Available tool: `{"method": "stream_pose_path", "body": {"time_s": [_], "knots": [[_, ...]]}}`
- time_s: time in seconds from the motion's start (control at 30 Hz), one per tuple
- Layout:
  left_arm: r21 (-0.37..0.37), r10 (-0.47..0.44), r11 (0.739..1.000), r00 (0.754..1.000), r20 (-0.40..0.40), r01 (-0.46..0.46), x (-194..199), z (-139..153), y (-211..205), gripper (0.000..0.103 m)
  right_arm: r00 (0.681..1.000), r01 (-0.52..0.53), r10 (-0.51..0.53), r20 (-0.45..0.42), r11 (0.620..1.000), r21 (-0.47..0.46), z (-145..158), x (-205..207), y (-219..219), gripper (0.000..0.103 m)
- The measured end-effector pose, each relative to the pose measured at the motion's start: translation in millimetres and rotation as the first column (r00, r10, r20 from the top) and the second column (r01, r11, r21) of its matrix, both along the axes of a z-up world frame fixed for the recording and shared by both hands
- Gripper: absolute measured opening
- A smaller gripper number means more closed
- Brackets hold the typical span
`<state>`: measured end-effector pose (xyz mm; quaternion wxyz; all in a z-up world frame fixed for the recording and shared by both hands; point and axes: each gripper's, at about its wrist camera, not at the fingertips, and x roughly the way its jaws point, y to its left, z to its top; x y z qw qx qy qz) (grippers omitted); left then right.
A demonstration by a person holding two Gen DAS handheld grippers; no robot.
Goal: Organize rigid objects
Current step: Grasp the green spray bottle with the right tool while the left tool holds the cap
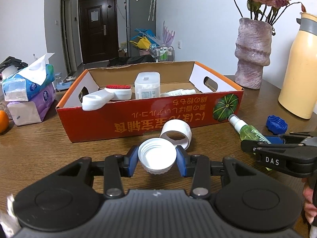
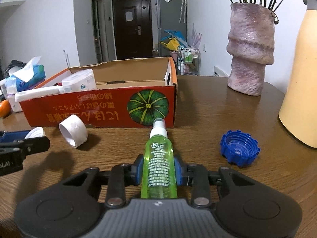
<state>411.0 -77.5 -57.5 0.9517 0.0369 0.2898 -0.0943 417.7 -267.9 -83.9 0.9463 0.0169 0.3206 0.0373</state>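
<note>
Gripping a white screw cap [image 1: 157,155] between closed pads, the left gripper [image 1: 157,159] faces the red box [image 1: 138,117]. Beyond its jaws lies a white ring [image 1: 176,134]. The right gripper [image 2: 158,170] is clamped on a green spray bottle [image 2: 158,158], nozzle ahead; a blue cap [image 2: 239,150] sits just right.

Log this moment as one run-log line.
left gripper: shut on white cap | right gripper: shut on green spray bottle | blue cap: on table

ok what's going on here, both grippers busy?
Yes. A person is tidying loose items into the red cardboard box on the wooden table. The left gripper is shut on a white screw cap; the right gripper is shut on a green spray bottle. A white ring-shaped cap and a blue cap lie on the table in front of the box.
</note>
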Motion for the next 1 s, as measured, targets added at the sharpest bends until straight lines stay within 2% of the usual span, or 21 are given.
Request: {"method": "stream_pose_path", "body": {"time_s": [0.47, 1.0], "knots": [[-0.015, 0.031, 0.999, 0.999, 0.036, -0.031, -6, 8, 6, 0.041, 0.996, 0.037, -0.042, 0.081, 0.997, 0.065, 13, -24, 5, 0.03], [-0.087, 0.104, 0.992, 0.987, 0.124, -0.093, -23, 44, 23, 0.041, 0.984, 0.036, -0.059, 0.168, 0.989, 0.141, 35, -46, 20, 0.03]]}}
